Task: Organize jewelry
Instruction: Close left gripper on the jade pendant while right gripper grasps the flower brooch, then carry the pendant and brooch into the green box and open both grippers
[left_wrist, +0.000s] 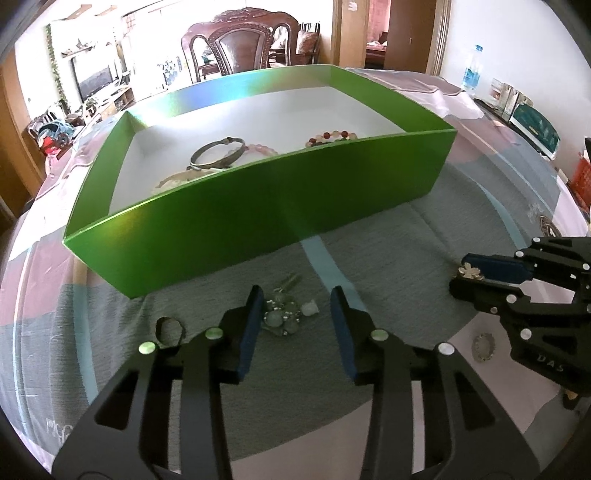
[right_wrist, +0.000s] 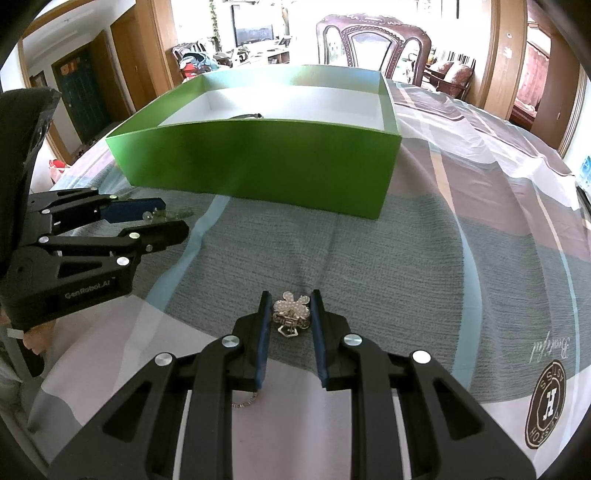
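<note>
Silver flower-shaped clip (right_wrist: 291, 309) sits clamped in your right gripper (right_wrist: 290, 314); carry it into the green cardboard box (right_wrist: 258, 158). Left gripper (left_wrist: 297, 317) gapes over a beaded cluster (left_wrist: 284, 314).

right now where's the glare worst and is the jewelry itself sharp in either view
Left wrist view: window area behind the chair is blown out, and a bright sheen runs across the far wall of the green box; the jewelry cluster between the left gripper fingers looks soft. Right wrist view: more even light, the flower clip in the right gripper is crisp. Both bend straight edges.
</note>
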